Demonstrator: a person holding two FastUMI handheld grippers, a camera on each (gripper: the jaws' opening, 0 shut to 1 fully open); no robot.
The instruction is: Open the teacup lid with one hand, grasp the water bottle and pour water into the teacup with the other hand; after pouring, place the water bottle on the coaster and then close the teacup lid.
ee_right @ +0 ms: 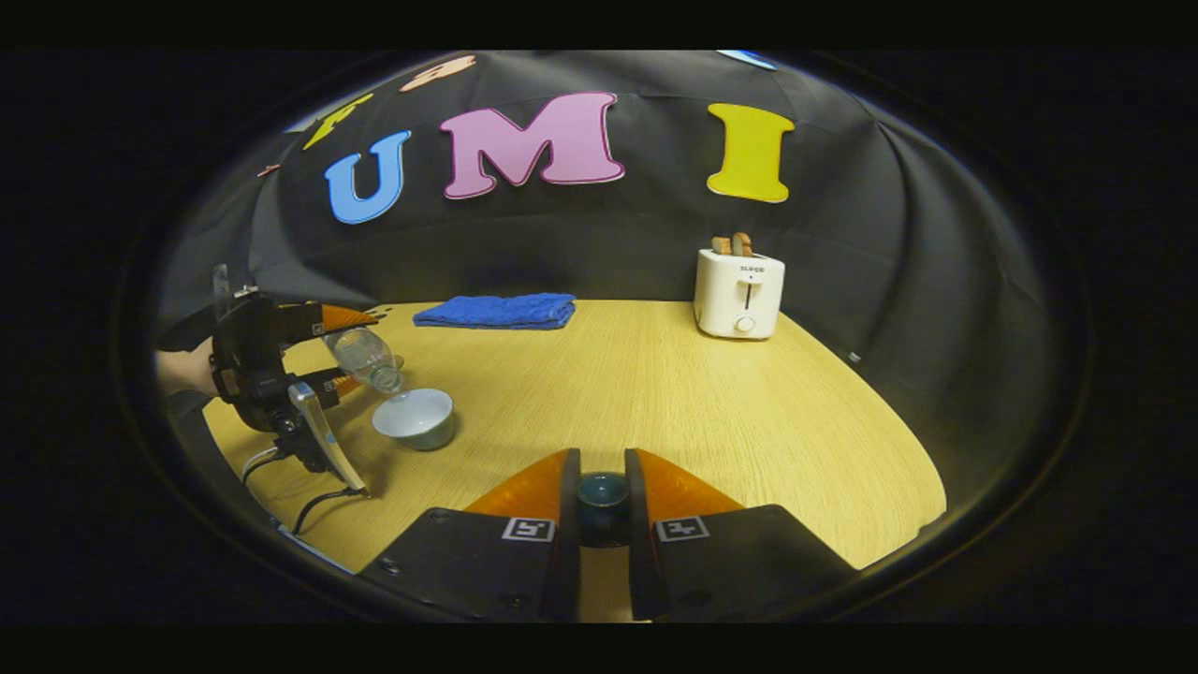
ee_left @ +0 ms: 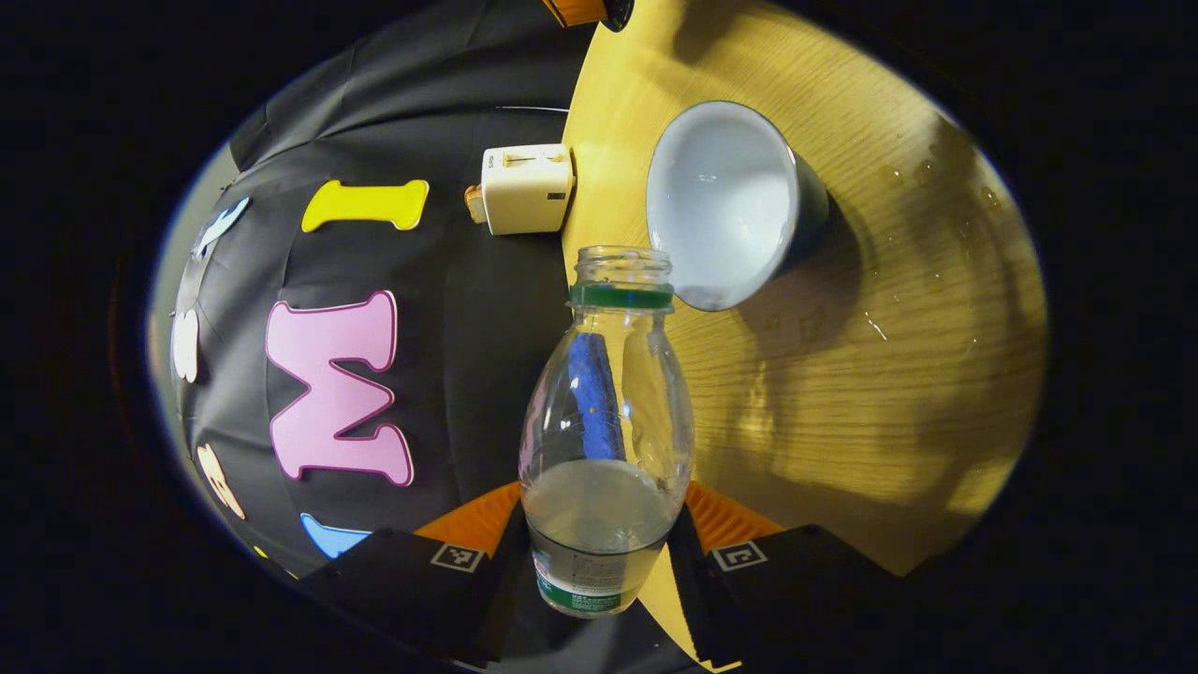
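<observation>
A clear water bottle (ee_left: 604, 440) without a cap, with a green neck ring, sits between the fingers of my left gripper (ee_left: 604, 505), which is shut on its lower body. A little water lies in it. Its mouth is close to the rim of the lidless teacup (ee_left: 721, 201), white inside and dark outside, on the wooden table (ee_left: 889, 374). In the right gripper view the left gripper (ee_right: 346, 351) tilts the bottle (ee_right: 367, 356) mouth-down over the teacup (ee_right: 414, 417). My right gripper (ee_right: 602, 456) is shut on the dark round teacup lid (ee_right: 602, 491), held above the table's near side.
A white toaster (ee_right: 739, 292) with bread in it stands at the back right of the table (ee_right: 702, 402); it also shows in the left gripper view (ee_left: 524, 187). A folded blue towel (ee_right: 496, 311) lies at the back. Cables (ee_right: 309, 496) trail under the left gripper. Water drops (ee_left: 875, 326) spot the wood.
</observation>
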